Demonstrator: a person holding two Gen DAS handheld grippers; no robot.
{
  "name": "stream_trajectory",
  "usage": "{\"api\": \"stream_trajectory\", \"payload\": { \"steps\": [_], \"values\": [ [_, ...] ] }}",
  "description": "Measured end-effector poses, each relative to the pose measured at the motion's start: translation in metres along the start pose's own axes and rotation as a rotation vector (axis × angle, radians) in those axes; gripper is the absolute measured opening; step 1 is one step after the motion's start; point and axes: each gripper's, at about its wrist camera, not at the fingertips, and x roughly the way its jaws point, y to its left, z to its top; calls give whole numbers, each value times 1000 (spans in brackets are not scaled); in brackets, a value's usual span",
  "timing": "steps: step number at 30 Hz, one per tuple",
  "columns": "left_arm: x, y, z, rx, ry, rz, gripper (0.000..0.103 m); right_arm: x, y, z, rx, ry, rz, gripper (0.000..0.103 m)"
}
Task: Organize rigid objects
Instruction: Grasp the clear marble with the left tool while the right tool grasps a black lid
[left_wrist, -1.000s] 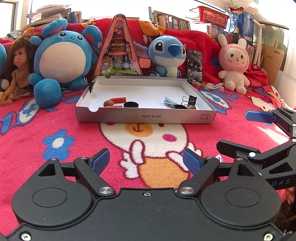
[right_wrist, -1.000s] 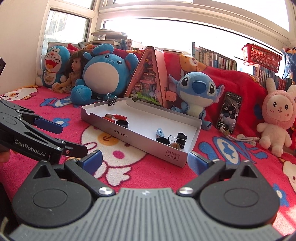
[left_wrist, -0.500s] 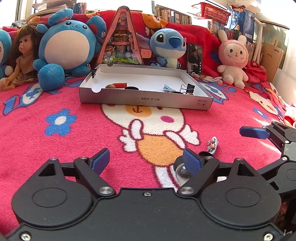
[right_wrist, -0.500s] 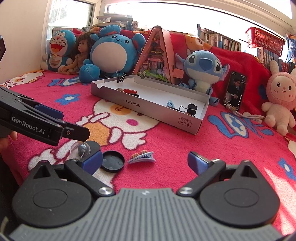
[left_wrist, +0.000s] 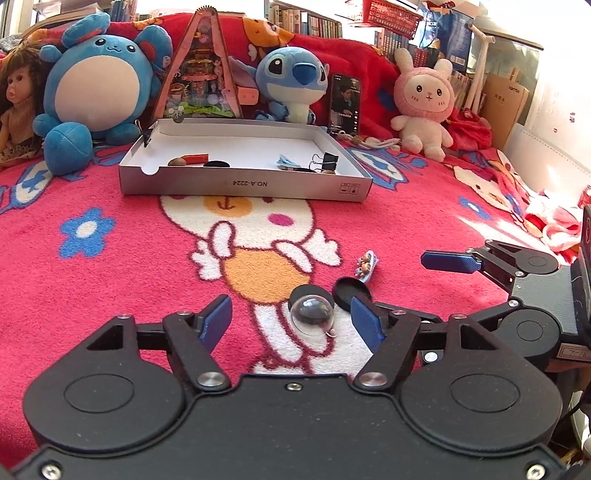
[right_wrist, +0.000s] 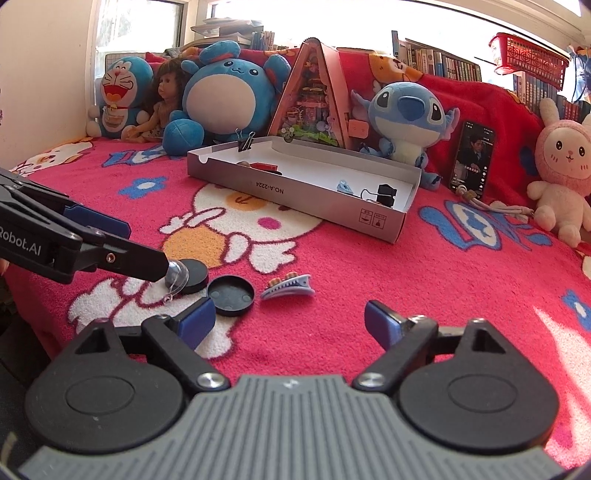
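Note:
A clear glass ball on a black round base (left_wrist: 312, 309) lies on the red blanket between the fingers of my open left gripper (left_wrist: 291, 320); it also shows in the right wrist view (right_wrist: 183, 276). A black round lid (left_wrist: 351, 293) (right_wrist: 231, 295) and a small blue hair clip (left_wrist: 366, 265) (right_wrist: 288, 286) lie beside it. My right gripper (right_wrist: 288, 325) is open and empty, just in front of the lid and clip. A shallow white cardboard box (left_wrist: 243, 182) (right_wrist: 295, 192) further back holds a binder clip, a blue clip, a red piece and a black disc.
Plush toys, a doll, a triangular model house (left_wrist: 203, 66) and a phone (left_wrist: 345, 105) line the back of the blanket behind the box. Bookshelves and a red basket stand beyond. The right gripper's body (left_wrist: 517, 280) is at the right in the left wrist view.
Both grippers have pulled back from the box and dropped lower. The glass ball, lid and hair clip came into view; the ball now sits between my left fingers.

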Motion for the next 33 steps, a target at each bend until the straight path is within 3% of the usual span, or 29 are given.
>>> {"api": "stream_trajectory", "payload": {
  "steps": [3,8,10,17,19,22,26,33],
  "values": [
    [5,-7,-2,20,19,-5,45,-2,-2,-2,5,5,7,87],
    [14,-11,-4,7,49,-29,33,-6,1,-5,10,1,22,84],
    [16,-13,-4,14,42,-7,27,-7,3,-5,16,2,38,80],
    [14,-3,1,-45,20,35,27,-3,14,-6,30,-7,63,69],
    [12,2,3,-55,13,52,27,-1,16,-5,42,-11,58,56],
    [11,9,5,-74,7,68,27,2,18,-3,53,-10,63,47],
    [12,15,6,-86,6,92,27,2,28,-2,20,-25,68,45],
    [12,18,5,-93,2,110,27,10,26,2,92,-15,31,40]
  ]
}}
